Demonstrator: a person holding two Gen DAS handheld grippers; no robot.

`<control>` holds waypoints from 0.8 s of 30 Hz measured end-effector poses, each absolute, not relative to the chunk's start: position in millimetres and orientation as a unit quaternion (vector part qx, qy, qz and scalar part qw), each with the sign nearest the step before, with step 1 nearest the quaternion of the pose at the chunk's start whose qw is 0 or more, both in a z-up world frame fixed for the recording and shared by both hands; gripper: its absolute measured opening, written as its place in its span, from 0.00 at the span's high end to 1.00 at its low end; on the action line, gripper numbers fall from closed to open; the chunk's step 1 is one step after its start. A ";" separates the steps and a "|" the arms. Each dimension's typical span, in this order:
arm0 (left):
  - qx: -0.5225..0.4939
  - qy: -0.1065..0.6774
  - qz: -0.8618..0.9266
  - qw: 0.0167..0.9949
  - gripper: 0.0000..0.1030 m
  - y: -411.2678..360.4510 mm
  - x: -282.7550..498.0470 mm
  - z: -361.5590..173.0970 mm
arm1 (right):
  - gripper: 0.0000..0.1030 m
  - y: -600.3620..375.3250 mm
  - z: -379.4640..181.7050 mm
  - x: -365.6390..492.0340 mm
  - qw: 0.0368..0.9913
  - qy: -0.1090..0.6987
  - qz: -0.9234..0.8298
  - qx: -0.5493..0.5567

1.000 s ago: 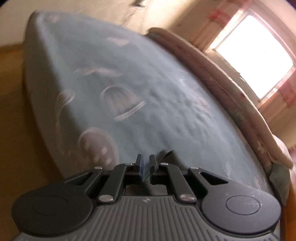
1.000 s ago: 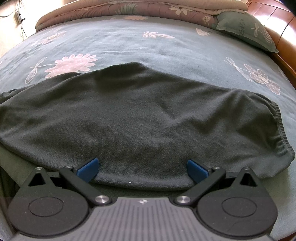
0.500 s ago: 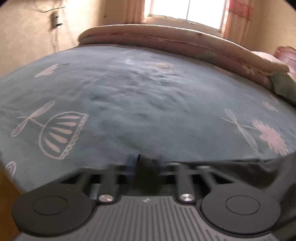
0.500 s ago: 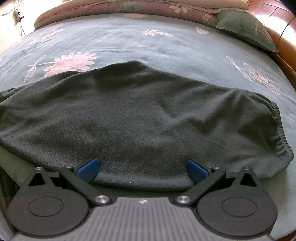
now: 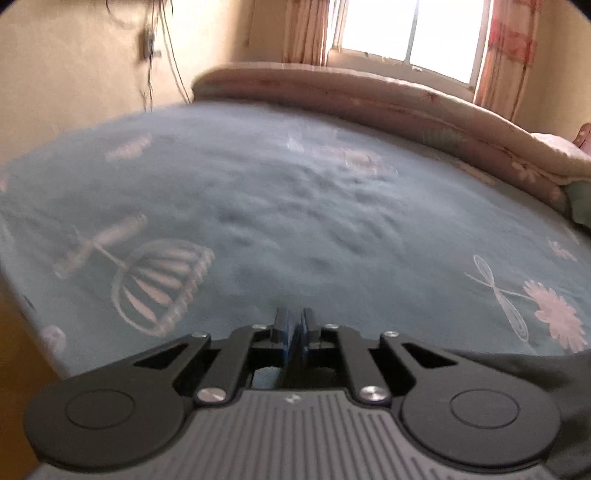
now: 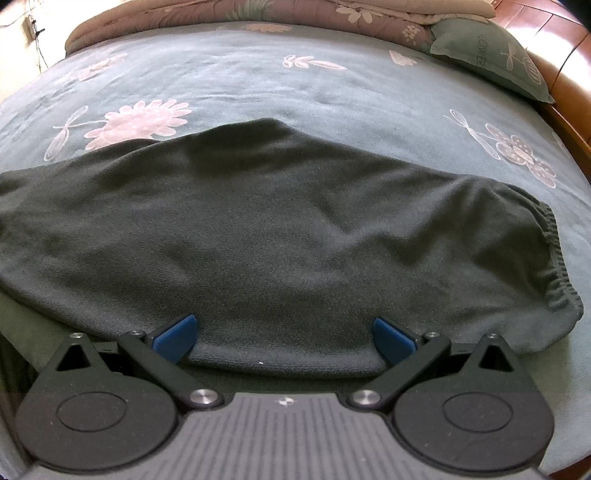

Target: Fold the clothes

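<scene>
A dark grey-green garment [image 6: 280, 236] lies folded across the teal bedspread [image 6: 258, 88], with its elastic band [image 6: 554, 251] at the right. My right gripper [image 6: 284, 332] hangs over the garment's near edge, jaws wide open, its blue pads [image 6: 173, 332] on either side of the cloth. In the left wrist view, my left gripper [image 5: 294, 328] is almost shut and its jaws are opening. A thin dark strip of cloth shows between its blue pads [image 5: 282, 332]. The garment's end [image 5: 517, 373] trails off at the lower right of that view.
A rolled floral quilt [image 5: 369, 96] lies along the bed's far side under a window [image 5: 413, 29]. A green pillow [image 6: 491, 55] sits at the back right by the wooden bed frame [image 6: 569, 92]. The bed's left edge drops to a wooden floor [image 5: 18, 350].
The left wrist view has rolled level and swung across the bed. Dark cloth came between the left jaws half a second ago. The right gripper and the garment have not moved.
</scene>
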State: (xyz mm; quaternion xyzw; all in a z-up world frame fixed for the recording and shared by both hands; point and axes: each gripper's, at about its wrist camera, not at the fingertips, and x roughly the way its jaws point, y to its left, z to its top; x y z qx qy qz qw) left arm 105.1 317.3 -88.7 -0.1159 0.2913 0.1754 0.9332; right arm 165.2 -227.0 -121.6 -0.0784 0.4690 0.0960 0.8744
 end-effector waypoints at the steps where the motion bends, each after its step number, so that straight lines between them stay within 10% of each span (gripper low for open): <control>1: -0.112 0.282 0.164 0.939 0.90 310.4 101.5 -82.2 | 0.00 -224.0 -116.8 164.8 0.877 0.462 0.099 -0.083; 24: -0.120 0.380 -0.051 0.916 0.75 210.4 108.4 -73.0 | 0.00 -128.7 -106.6 210.6 0.854 0.412 0.303 -0.093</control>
